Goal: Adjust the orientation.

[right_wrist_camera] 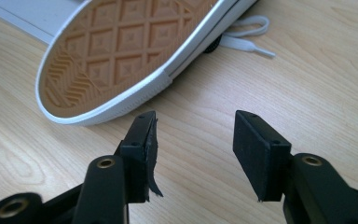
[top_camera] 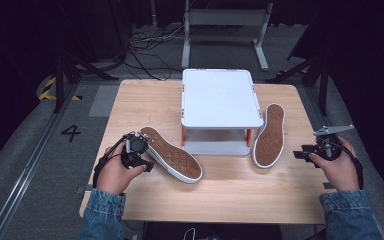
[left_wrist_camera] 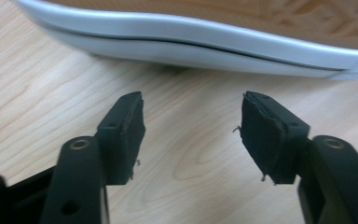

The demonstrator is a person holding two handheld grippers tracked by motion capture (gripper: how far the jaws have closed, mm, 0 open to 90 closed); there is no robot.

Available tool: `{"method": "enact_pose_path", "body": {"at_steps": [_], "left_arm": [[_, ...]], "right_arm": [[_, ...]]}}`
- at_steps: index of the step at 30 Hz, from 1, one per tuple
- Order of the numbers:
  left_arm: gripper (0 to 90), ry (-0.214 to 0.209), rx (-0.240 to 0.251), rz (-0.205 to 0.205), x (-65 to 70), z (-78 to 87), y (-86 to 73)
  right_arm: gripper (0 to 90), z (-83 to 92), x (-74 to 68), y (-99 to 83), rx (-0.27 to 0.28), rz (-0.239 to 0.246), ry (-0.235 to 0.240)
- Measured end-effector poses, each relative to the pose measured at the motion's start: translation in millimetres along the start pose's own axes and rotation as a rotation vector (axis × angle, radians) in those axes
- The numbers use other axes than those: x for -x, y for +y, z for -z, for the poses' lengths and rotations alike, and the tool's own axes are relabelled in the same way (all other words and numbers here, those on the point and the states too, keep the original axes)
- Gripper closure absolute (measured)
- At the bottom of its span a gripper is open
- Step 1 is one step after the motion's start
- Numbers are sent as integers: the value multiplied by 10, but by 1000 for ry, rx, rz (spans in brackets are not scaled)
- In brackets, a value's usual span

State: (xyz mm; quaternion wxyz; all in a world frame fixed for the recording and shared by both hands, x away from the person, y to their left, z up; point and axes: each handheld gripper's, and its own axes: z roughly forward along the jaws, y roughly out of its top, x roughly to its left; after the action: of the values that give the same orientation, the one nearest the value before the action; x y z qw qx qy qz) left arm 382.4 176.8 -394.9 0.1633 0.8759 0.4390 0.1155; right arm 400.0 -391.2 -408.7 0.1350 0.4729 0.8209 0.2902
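Two sneakers lie sole-up on the wooden table (top_camera: 230,195). The left shoe (top_camera: 171,154) has a brown sole and white rim; its white edge (left_wrist_camera: 205,44) crosses the top of the left gripper view. My left gripper (top_camera: 147,157) is right beside it and open (left_wrist_camera: 191,130), with only bare wood between the jaws. The right shoe (top_camera: 270,136) leans by the stand; its brown sole (right_wrist_camera: 121,51) and a white lace (right_wrist_camera: 247,37) show in the right gripper view. My right gripper (top_camera: 302,152) hovers right of that shoe, open (right_wrist_camera: 196,144) and holding nothing.
A white two-level stand (top_camera: 221,100) with orange legs occupies the table's back centre, between the shoes. Dark stands, a metal frame and cables sit on the floor behind the table. Bare wood stretches along the front edge.
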Motion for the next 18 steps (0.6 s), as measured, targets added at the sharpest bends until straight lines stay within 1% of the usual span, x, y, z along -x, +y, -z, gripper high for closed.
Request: {"method": "enact_pose_path", "body": {"at_steps": [1,2,3,4,5,6,7,8,9,10,11,12,13,14,15,16,18], "left_arm": [[437,-63,4,43,-43,28,12],[448,-63,4,43,-43,28,12],[448,-101,23,52,-57,49,13],[473,-111,48,55,-56,66,14],[495,-111,85,64,-48,97,22],[510,-105,111,73,-38,117,35],[528,-105,125,82,-19,132,57],[537,-96,127,88,13,144,90],[596,-94,131,85,33,152,123],[694,-126,165,79,82,167,210],[742,-141,179,70,105,164,245],[780,-142,179,53,131,156,277],[810,-142,179,53,131,156,277],[831,-143,163,36,145,125,302],[842,-137,150,28,147,104,315],[854,-130,148,30,151,93,321],[864,-131,141,32,152,78,332]], "right_arm": [[487,-12,4,-4,-11,-10,0],[487,-12,4,-4,-11,-10,0],[487,-11,1,-5,-11,-14,1],[488,-8,-2,-6,-10,-17,5],[488,-7,-4,-6,-8,-19,9],[494,-4,-9,-4,-9,-17,9],[498,-8,-11,-4,-9,-9,7],[504,-15,-20,-6,-11,-6,3],[517,-26,-20,-11,-5,2,1],[531,-28,-35,-22,-11,-3,-7],[534,-23,-42,-25,-10,-5,-7],[538,-17,-50,-31,-5,-3,-10],[538,-17,-50,-31,-5,-3,-10],[538,14,-70,-45,3,3,-14],[537,23,-75,-53,7,5,-13],[532,40,-74,-69,7,10,-18],[525,49,-72,-79,9,9,-25]]}}
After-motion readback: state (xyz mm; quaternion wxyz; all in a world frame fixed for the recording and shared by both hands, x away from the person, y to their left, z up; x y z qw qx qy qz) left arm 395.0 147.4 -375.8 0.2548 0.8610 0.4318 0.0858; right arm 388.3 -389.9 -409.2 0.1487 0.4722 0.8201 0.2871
